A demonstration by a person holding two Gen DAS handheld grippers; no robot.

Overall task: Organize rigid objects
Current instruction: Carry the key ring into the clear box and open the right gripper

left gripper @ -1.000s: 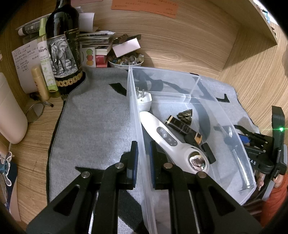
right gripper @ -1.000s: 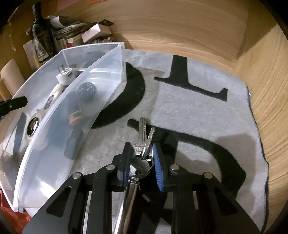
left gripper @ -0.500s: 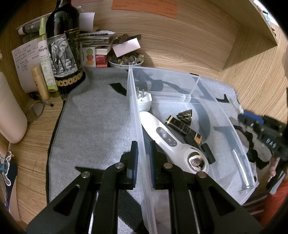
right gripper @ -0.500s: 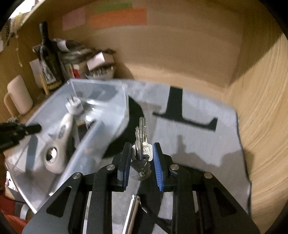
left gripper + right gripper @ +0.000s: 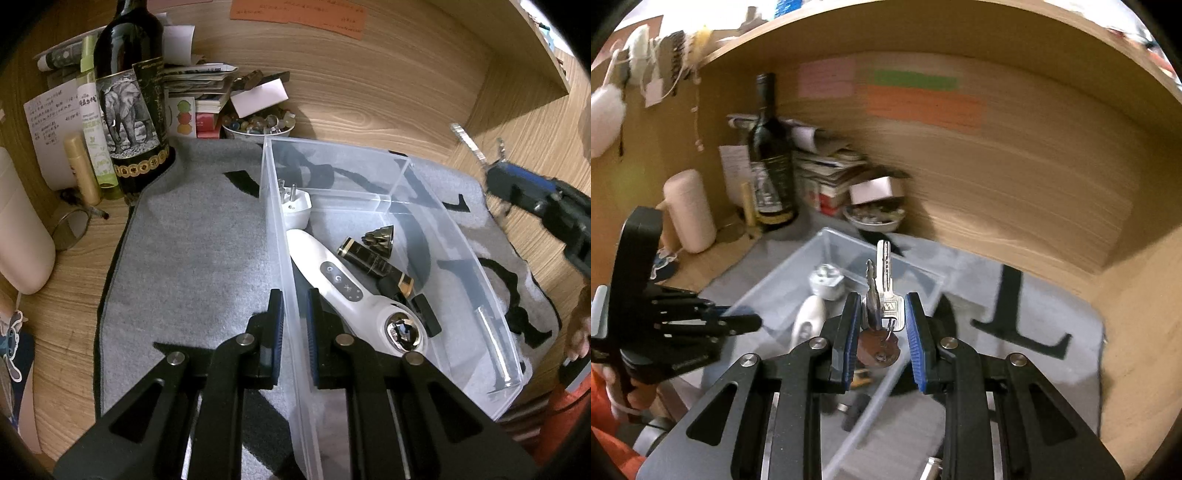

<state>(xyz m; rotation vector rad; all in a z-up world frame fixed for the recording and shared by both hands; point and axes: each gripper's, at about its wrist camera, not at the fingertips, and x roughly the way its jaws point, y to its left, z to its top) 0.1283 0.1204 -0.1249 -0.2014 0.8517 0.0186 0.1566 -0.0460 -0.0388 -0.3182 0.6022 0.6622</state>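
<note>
A clear plastic bin [image 5: 391, 162] stands on a grey mat [image 5: 192, 236]. It holds a white plug [image 5: 295, 206], a white handheld device [image 5: 343, 288], a black and gold tube [image 5: 373, 260] and a small dark cone [image 5: 380, 236]. My left gripper [image 5: 294, 314] is shut on the bin's left wall. My right gripper [image 5: 881, 317] is shut on a bunch of keys [image 5: 884, 291] and holds it in the air above the bin [image 5: 827, 236]. The right gripper also shows at the right of the left wrist view [image 5: 491, 173], with the keys [image 5: 467, 142] sticking out.
A dark wine bottle [image 5: 129, 107], small tubes, papers, books and a bowl of stones [image 5: 258, 123] crowd the back left corner. A cream cylinder [image 5: 18, 236] stands at the left. Wooden walls close the back and right.
My right gripper has lifted the keys off the mat and swung them up and left over the bin. My left gripper has kept its hold on the bin wall.
</note>
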